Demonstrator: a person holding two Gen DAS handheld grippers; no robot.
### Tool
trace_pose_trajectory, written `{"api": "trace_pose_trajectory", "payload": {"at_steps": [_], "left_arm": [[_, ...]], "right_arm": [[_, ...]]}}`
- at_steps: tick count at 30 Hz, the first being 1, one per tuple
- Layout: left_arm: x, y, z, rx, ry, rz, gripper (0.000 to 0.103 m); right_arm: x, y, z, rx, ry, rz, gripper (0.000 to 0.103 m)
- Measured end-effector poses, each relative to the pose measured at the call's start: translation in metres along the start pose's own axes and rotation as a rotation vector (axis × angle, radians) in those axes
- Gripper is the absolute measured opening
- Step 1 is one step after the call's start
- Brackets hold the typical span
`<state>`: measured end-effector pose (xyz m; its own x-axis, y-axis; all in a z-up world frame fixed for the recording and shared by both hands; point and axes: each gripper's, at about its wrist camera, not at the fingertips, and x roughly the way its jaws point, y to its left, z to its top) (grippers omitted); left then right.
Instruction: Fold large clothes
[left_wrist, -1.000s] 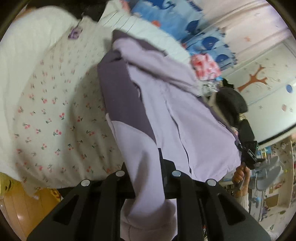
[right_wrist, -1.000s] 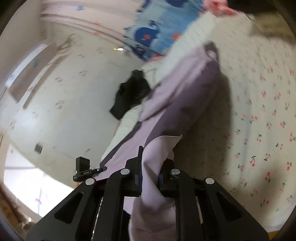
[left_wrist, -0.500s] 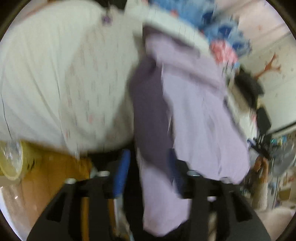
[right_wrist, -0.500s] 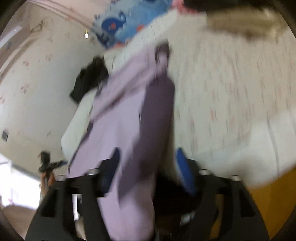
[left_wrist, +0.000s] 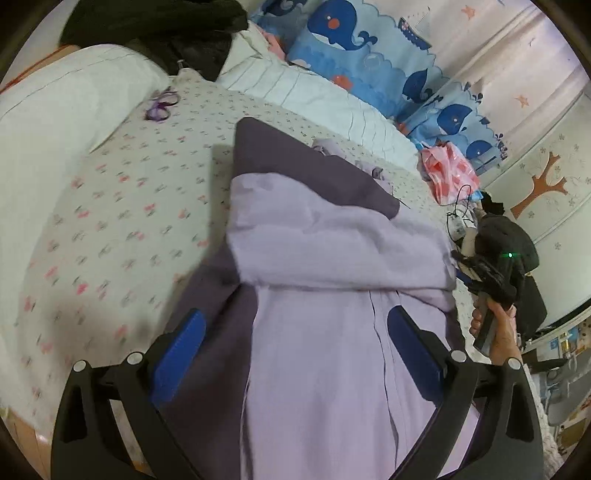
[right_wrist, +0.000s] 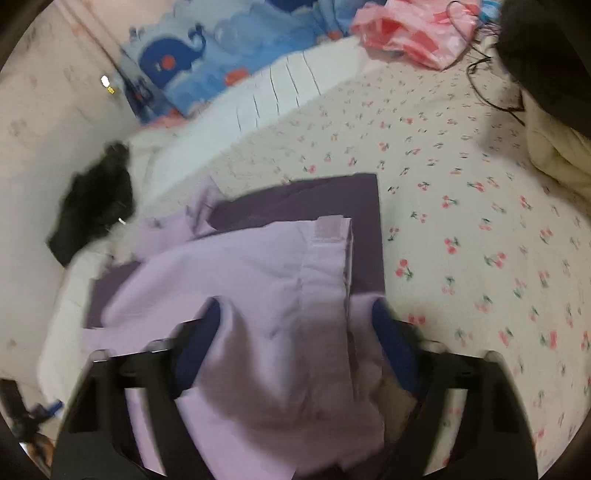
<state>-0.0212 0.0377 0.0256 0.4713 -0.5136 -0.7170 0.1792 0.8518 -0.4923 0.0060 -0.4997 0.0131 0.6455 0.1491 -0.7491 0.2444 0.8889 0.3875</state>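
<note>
Left hand-held gripper (left_wrist: 291, 354) opening wide, right hand-held gripper (right_wrist: 295, 343) closing, both straddling the lilac garment (left_wrist: 325, 332) unpinched.

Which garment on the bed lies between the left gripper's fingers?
The two-tone purple garment, lilac with dark purple panels, lies between the opening left gripper. The black clothes and pink item lie at the bed's far edge.

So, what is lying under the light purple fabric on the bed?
Under the light purple fabric a dark purple part of the same garment sticks out on the cherry-print sheet. How far it runs below is covered and cannot be seen.
</note>
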Motion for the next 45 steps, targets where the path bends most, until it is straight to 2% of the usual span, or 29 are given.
{"api": "trace_pose_trajectory", "payload": {"at_steps": [1,3,7,9,10,12,14,16,18,19,20,22,24,26,27,29,31,34,35,37,40,41,45], "left_arm": [[0.008,-0.003,0.007,0.008,-0.008,0.015,0.095],[0.017,-0.01,0.024,0.019,-0.028,0.027,0.095],[0.033,-0.025,0.056,0.049,-0.104,0.021,0.095],[0.049,-0.031,0.068,0.064,-0.125,0.022,0.095],[0.063,-0.031,0.074,0.059,-0.123,0.037,0.095],[0.099,-0.026,0.079,0.052,-0.085,0.079,0.095],[0.138,-0.015,0.076,0.048,0.003,0.153,0.095],[0.168,0.003,0.068,0.027,0.072,0.169,0.097],[0.172,0.017,0.062,-0.019,0.068,0.133,0.097],[0.172,0.022,0.06,-0.037,0.067,0.117,0.097],[0.173,0.024,0.059,-0.039,0.063,0.111,0.097],[0.175,0.024,0.058,-0.036,0.068,0.111,0.097],[0.17,0.021,0.059,-0.052,0.086,0.114,0.097],[0.152,0.015,0.058,-0.051,0.11,0.112,0.097],[0.134,0.011,0.053,-0.02,0.114,0.089,0.097],[0.098,0.008,0.041,0.037,0.101,0.073,0.097],[0.055,0.012,0.018,0.092,0.107,0.046,0.097],[0.003,0.033,-0.026,0.141,0.186,-0.007,0.097],[-0.011,0.043,-0.042,0.148,0.215,-0.018,0.097],[-0.036,0.062,-0.078,0.136,0.273,-0.032,0.097],[-0.059,0.088,-0.122,0.068,0.322,-0.066,0.097],[-0.061,0.094,-0.133,0.04,0.339,-0.091,0.097],[-0.062,0.105,-0.172,-0.043,0.39,-0.206,0.097]], "right_arm": [[0.002,0.003,0.001,-0.004,-0.016,-0.03,0.027],[-0.004,0.013,0.006,-0.043,-0.07,0.017,0.019],[-0.052,0.028,0.009,-0.105,-0.223,0.06,0.018],[-0.059,0.016,0.009,-0.091,-0.265,0.024,0.018],[-0.057,0.008,0.01,-0.079,-0.259,-0.003,0.018],[-0.015,-0.021,0.007,-0.026,-0.138,-0.056,0.018],[0.019,-0.035,-0.004,-0.031,-0.043,-0.091,0.027],[0.017,-0.04,-0.006,-0.001,-0.059,-0.057,0.03],[-0.003,-0.035,-0.005,0.001,-0.126,-0.031,0.031],[-0.014,-0.029,-0.006,-0.03,-0.179,-0.04,0.034],[-0.01,-0.02,-0.008,-0.104,-0.164,-0.107,0.036],[0.028,-0.019,-0.012,-0.174,0.013,-0.169,0.039],[0.025,-0.031,-0.007,-0.118,0.022,-0.147,0.042],[-0.004,-0.039,-0.003,-0.048,-0.008,-0.088,0.042],[-0.021,-0.038,-0.008,-0.059,-0.013,-0.068,0.045],[-0.054,-0.037,-0.031,-0.088,0.03,-0.019,0.059],[-0.087,-0.046,-0.067,-0.112,0.082,0.043,0.077],[-0.132,-0.058,-0.126,-0.085,0.159,0.162,0.085],[-0.146,-0.068,-0.152,-0.054,0.204,0.205,0.085],[-0.166,-0.084,-0.19,-0.017,0.256,0.23,0.086],[-0.181,-0.103,-0.23,0.039,0.296,0.291,0.086],[-0.182,-0.112,-0.247,0.09,0.316,0.367,0.086],[-0.181,-0.118,-0.279,0.171,0.34,0.539,0.086]]}}
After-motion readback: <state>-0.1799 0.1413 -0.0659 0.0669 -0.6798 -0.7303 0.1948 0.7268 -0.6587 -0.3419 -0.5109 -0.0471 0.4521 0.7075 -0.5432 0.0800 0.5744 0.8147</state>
